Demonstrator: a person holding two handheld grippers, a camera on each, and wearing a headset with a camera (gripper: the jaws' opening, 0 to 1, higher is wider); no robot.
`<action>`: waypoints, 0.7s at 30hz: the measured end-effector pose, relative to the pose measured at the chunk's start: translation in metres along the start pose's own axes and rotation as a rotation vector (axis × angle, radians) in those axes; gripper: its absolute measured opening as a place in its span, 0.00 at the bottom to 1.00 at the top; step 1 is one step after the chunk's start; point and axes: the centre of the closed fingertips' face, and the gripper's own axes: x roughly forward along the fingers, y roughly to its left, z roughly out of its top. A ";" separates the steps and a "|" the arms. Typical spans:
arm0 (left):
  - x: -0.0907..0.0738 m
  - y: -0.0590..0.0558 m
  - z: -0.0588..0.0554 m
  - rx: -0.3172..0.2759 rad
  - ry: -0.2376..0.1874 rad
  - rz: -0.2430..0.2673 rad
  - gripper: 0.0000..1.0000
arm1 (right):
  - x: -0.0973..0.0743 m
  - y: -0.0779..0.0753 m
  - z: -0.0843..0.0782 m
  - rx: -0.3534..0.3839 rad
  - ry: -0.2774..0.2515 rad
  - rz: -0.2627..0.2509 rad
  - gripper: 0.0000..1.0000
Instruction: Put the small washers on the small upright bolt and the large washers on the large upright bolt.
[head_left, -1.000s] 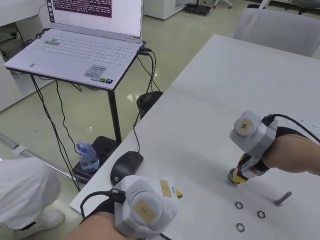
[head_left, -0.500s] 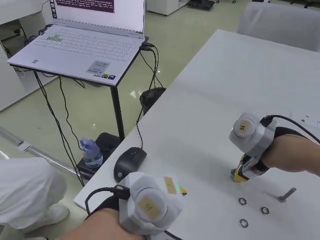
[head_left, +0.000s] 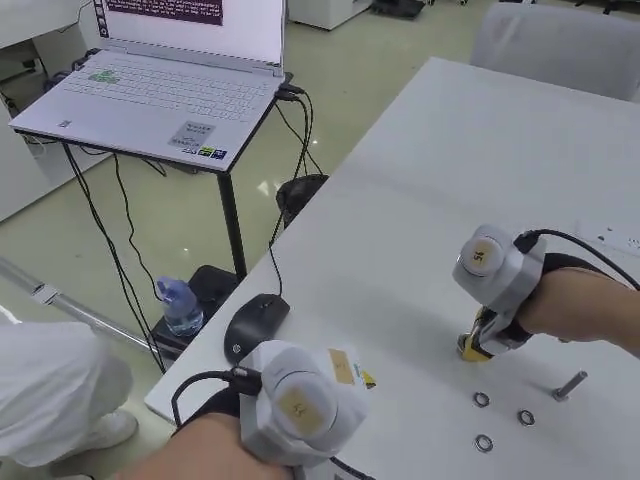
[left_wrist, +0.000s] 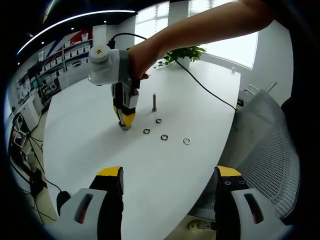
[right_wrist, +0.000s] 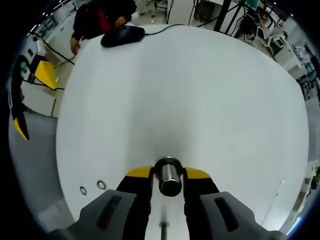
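My right gripper (right_wrist: 169, 181) is shut on the large bolt (right_wrist: 170, 177) and holds it upright with its end on the white table (right_wrist: 190, 90). In the head view this gripper (head_left: 473, 349) stands just left of three small washers (head_left: 481, 399), with the small upright bolt (head_left: 568, 385) to their right. The left gripper view shows the small bolt (left_wrist: 154, 102) with several washers (left_wrist: 164, 137) on the table in front of it. My left gripper (left_wrist: 169, 176) is open and holds nothing; it is near the table's front edge, and its housing (head_left: 300, 410) is low in the head view.
A black mouse (head_left: 255, 325) lies at the table's near left corner. A laptop (head_left: 150, 95) sits on a stand left of the table, with cables and a water bottle (head_left: 180, 305) on the floor below. A grey chair (left_wrist: 270, 145) stands close to the table.
The head camera has shifted slightly. The right gripper stays in place with the large bolt on the table, and the washers have not moved.
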 end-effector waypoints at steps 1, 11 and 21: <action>0.000 0.000 0.000 0.001 0.002 -0.002 0.73 | 0.000 0.000 0.000 -0.001 -0.002 0.002 0.25; 0.000 0.000 0.001 0.007 0.003 -0.005 0.73 | -0.006 -0.001 0.003 0.000 -0.032 0.004 0.33; 0.001 -0.001 0.006 0.015 -0.003 -0.009 0.73 | -0.027 -0.003 0.008 -0.033 -0.081 -0.007 0.32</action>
